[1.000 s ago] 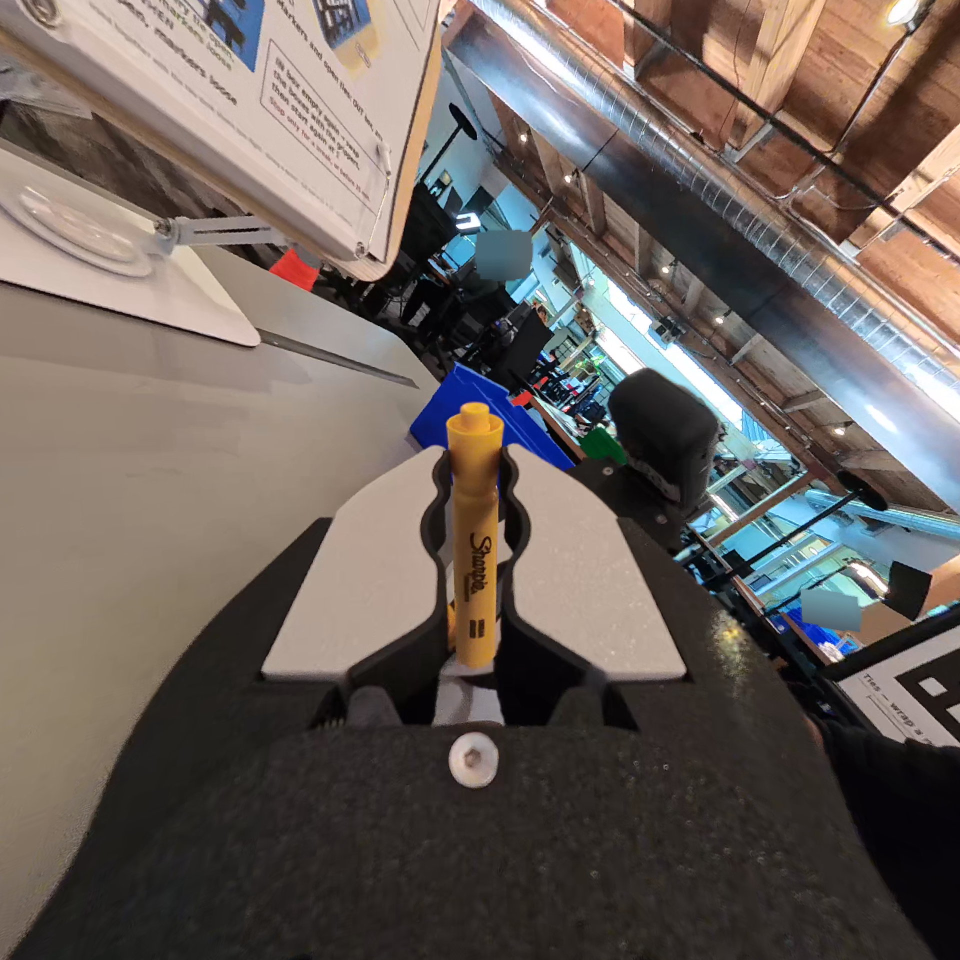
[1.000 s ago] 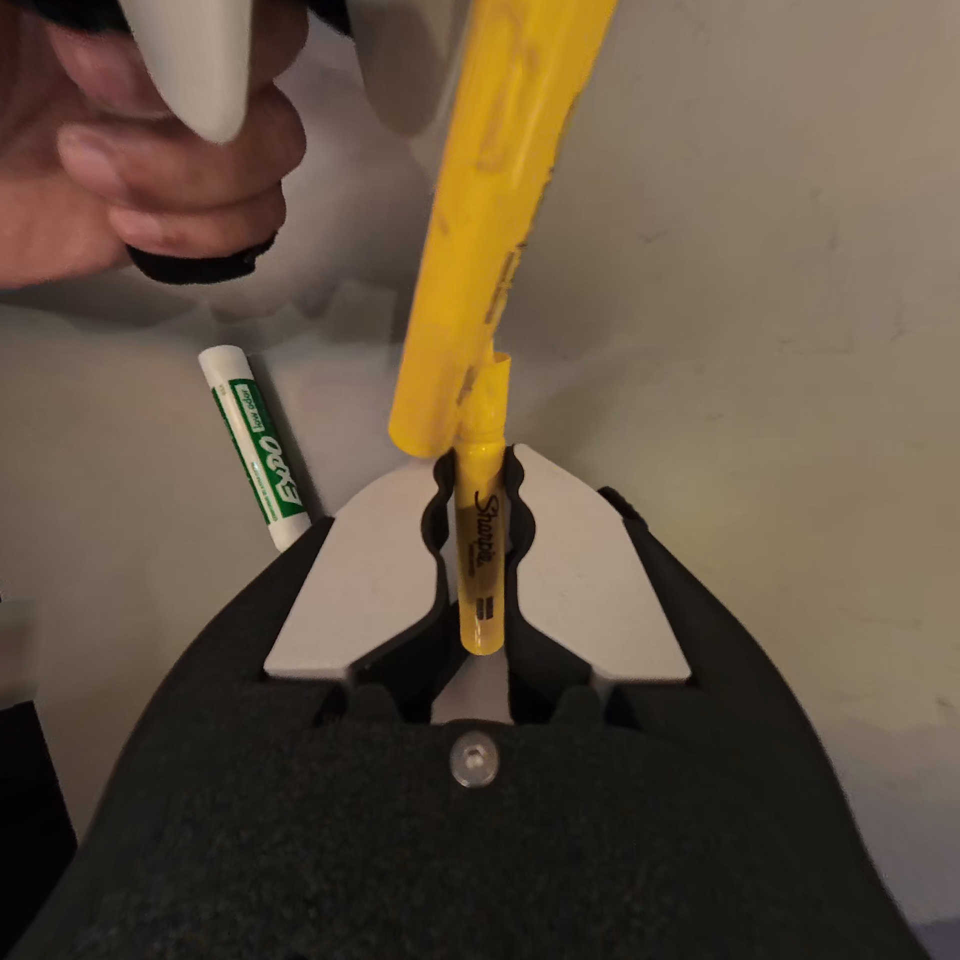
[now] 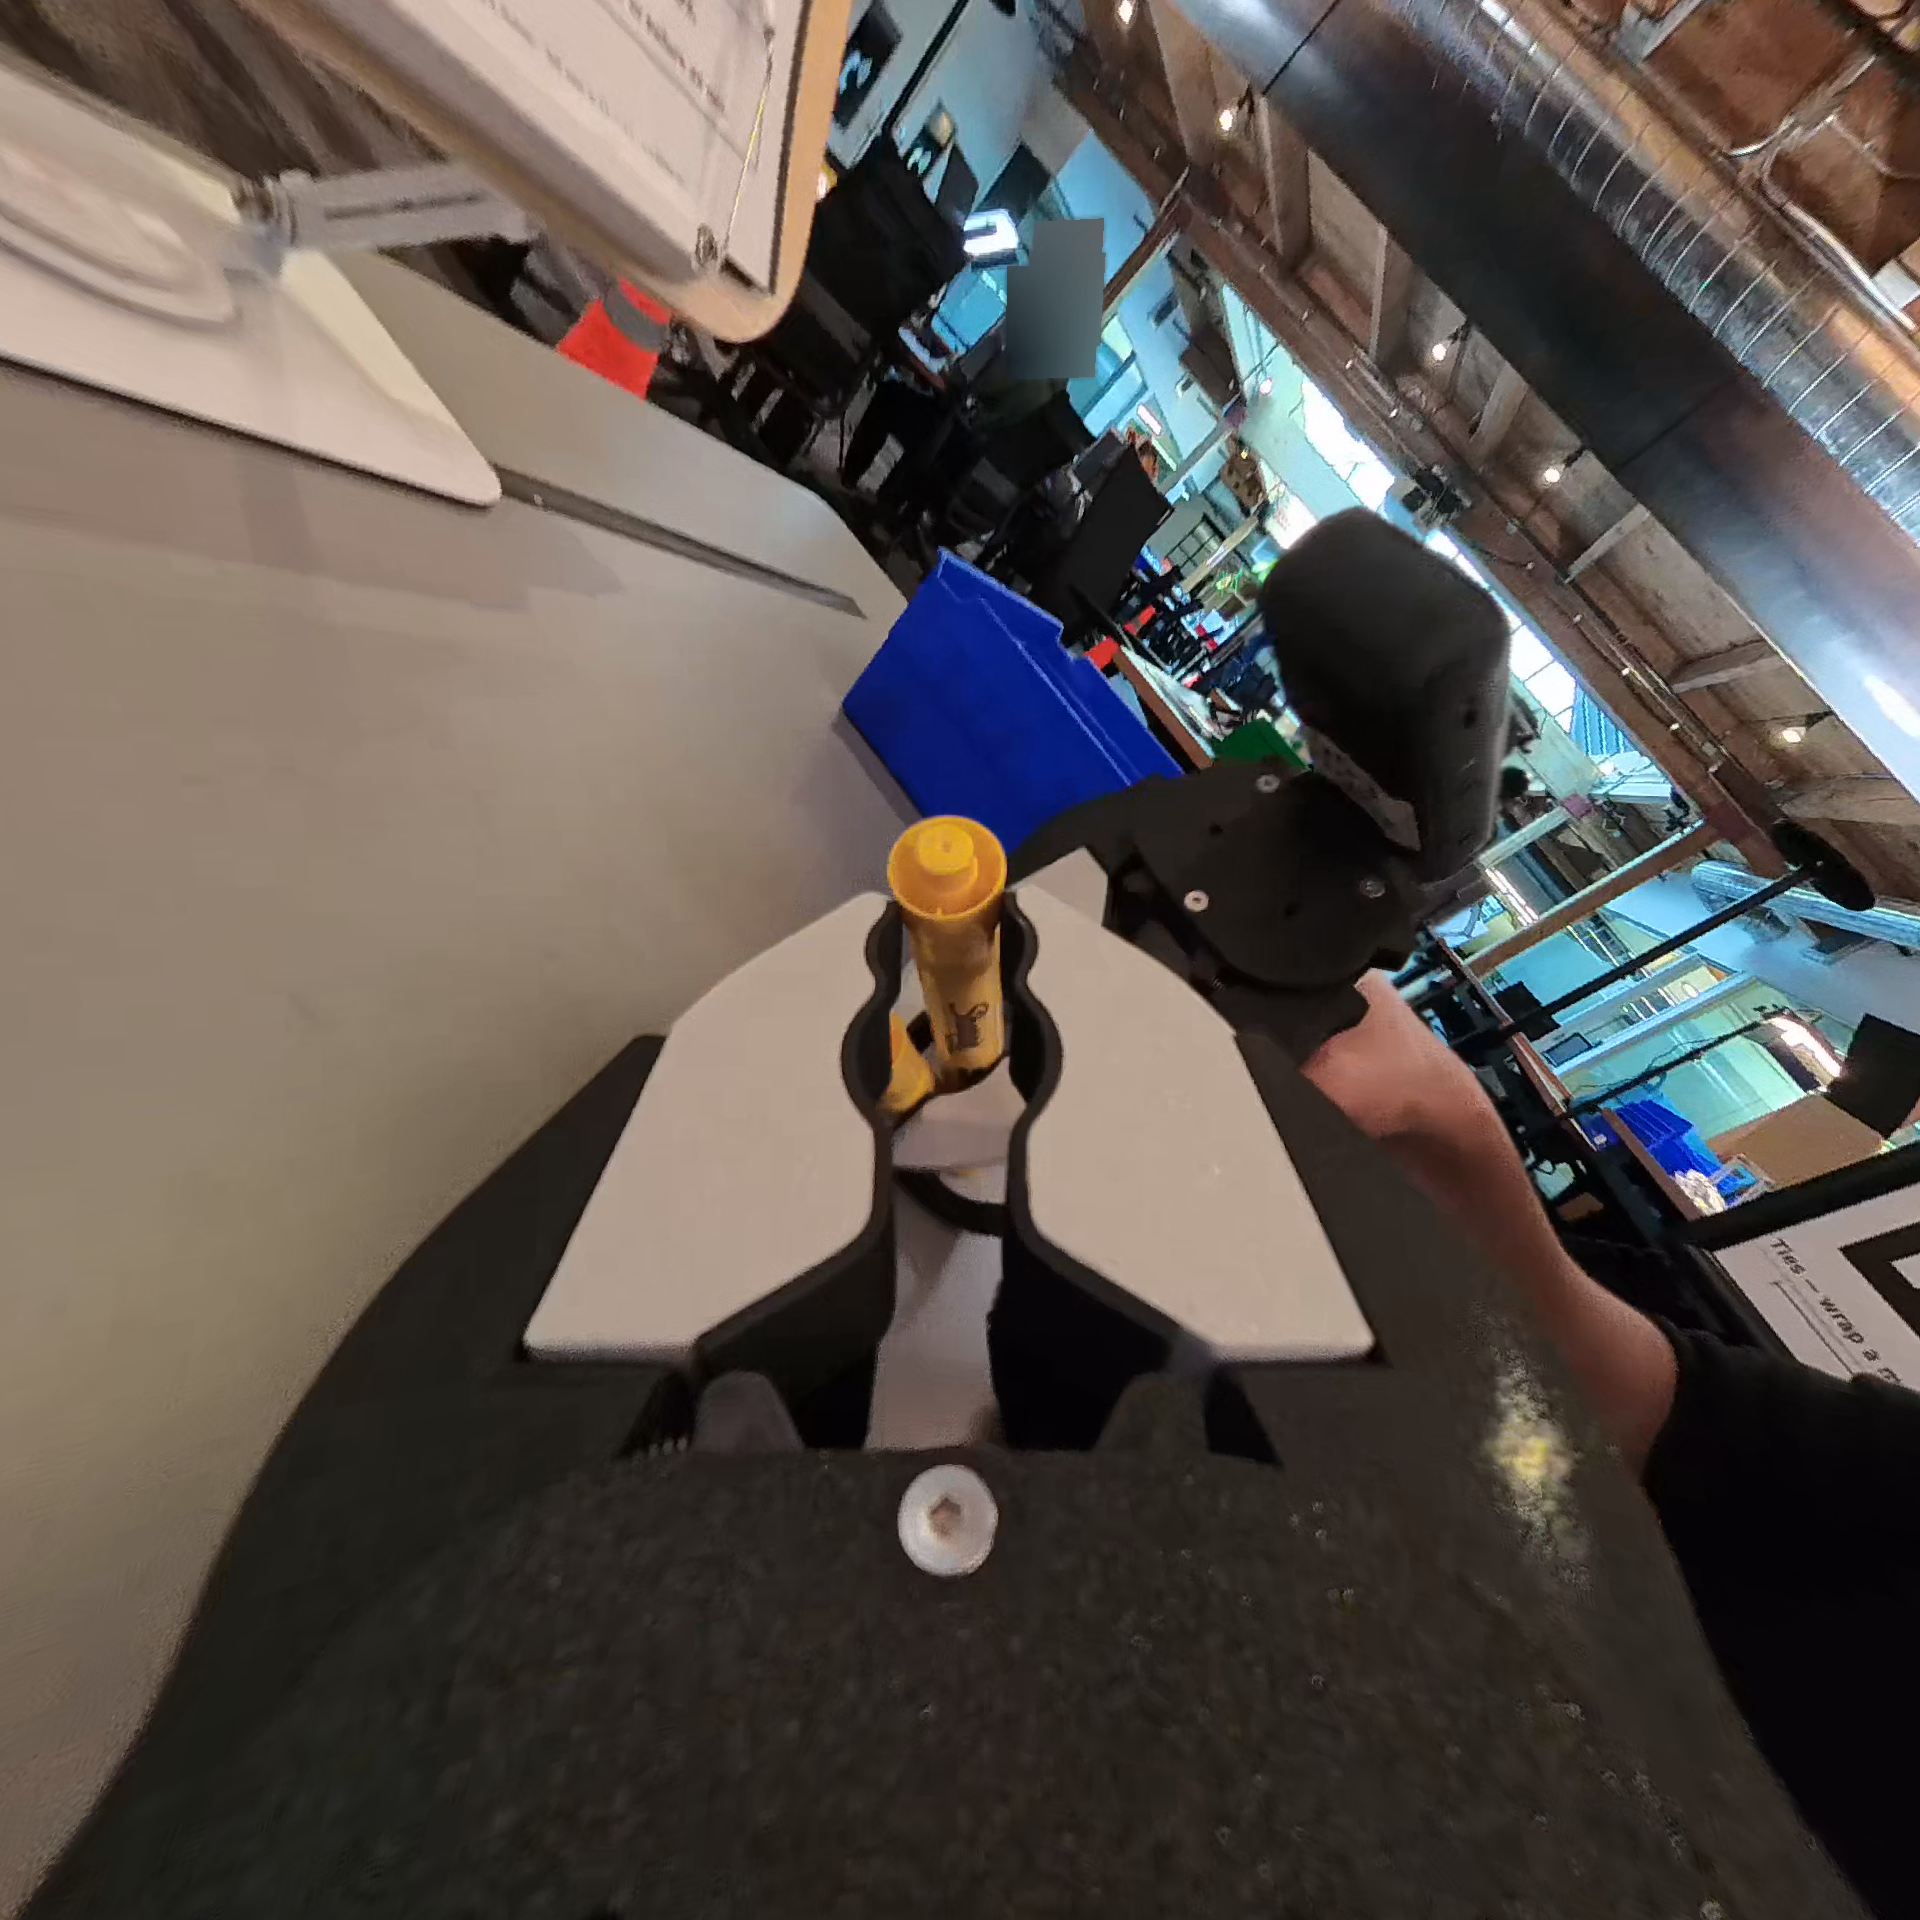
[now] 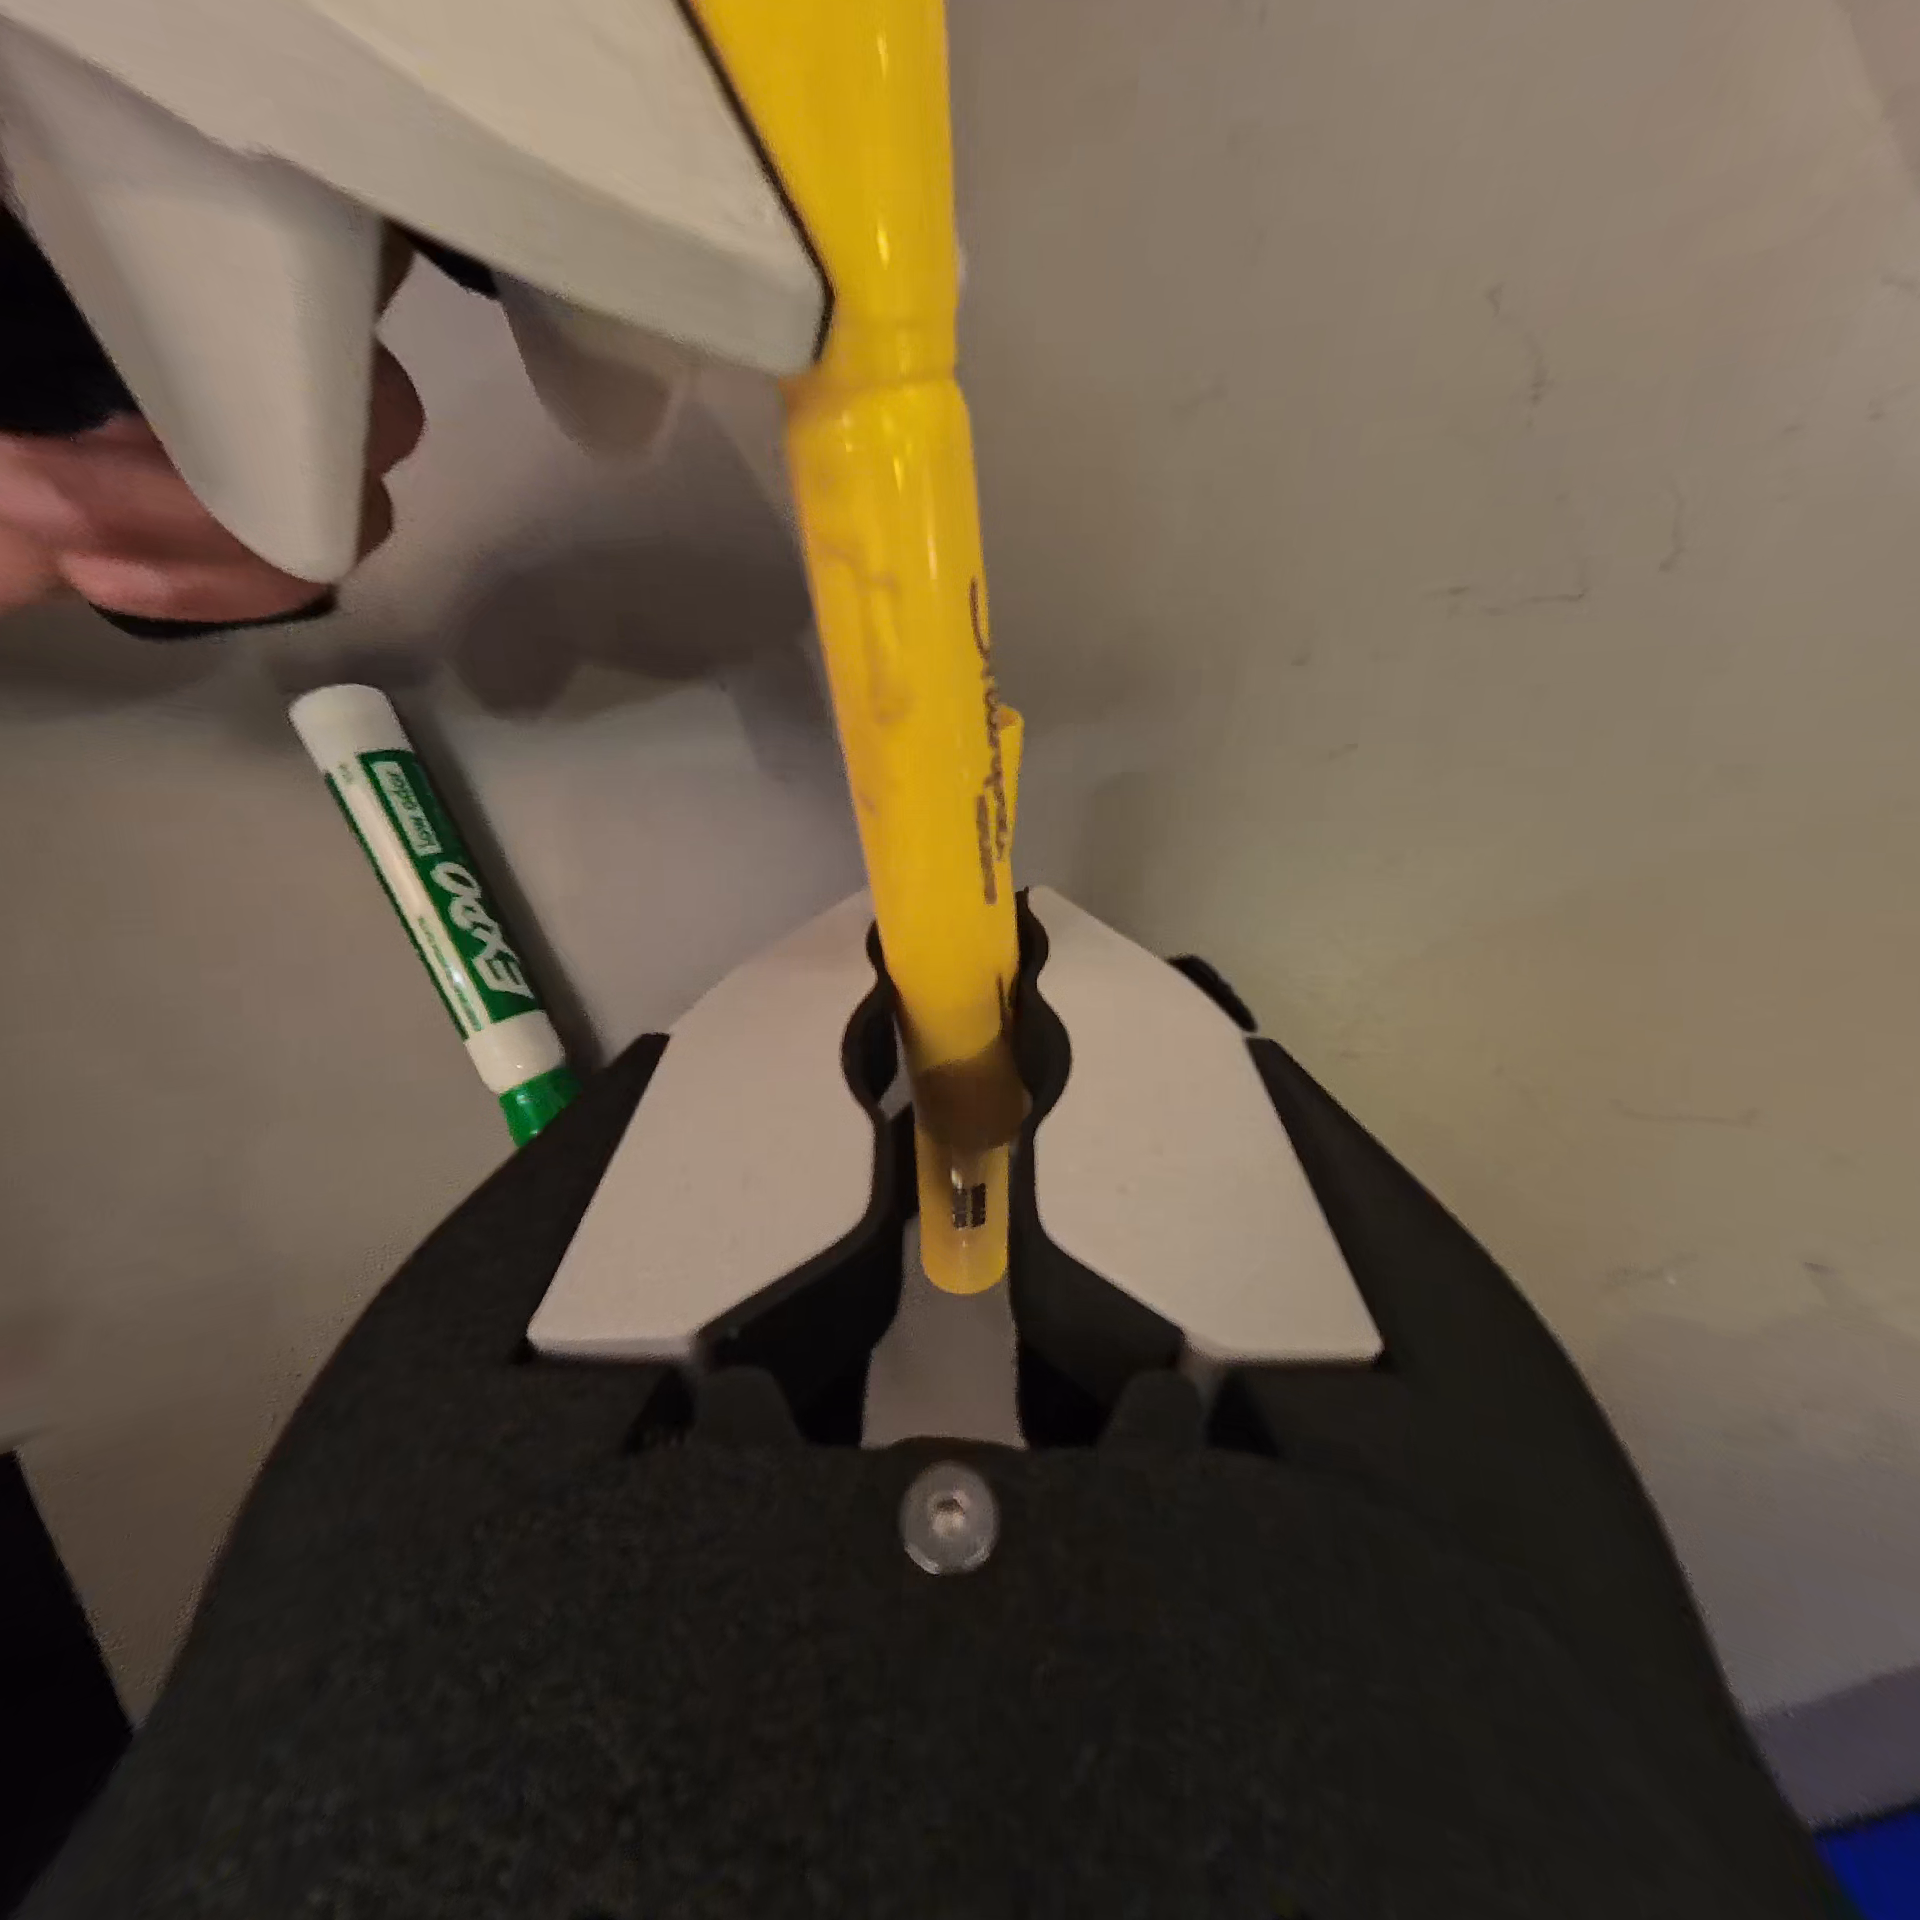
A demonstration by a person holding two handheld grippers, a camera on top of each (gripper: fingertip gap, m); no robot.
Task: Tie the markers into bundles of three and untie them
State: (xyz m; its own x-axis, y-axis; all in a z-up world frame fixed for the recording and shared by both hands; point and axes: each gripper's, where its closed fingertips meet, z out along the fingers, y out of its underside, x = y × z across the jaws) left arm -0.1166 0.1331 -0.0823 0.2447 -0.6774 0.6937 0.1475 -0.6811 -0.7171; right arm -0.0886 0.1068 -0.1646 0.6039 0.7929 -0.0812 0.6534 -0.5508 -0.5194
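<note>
Brand print on yellow markers [image 4: 914,644], green marker [image 4: 436,894]; sign [image 3: 1839,1299] lettered.

2 yellow markers [image 4: 914,665] crossed, touching, held above table; green-white marker [image 4: 436,914] lying flat.

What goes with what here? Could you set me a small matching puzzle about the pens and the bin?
Things:
1. green marker
2. longer yellow marker
3. shorter yellow marker
4. blue bin

Places or states:
A. pinched in the right tool
B. lying loose on the table
C. standing at the table's far edge
D. gripped by the left tool

Pairs: 1-B, 2-D, 3-A, 4-C
</note>
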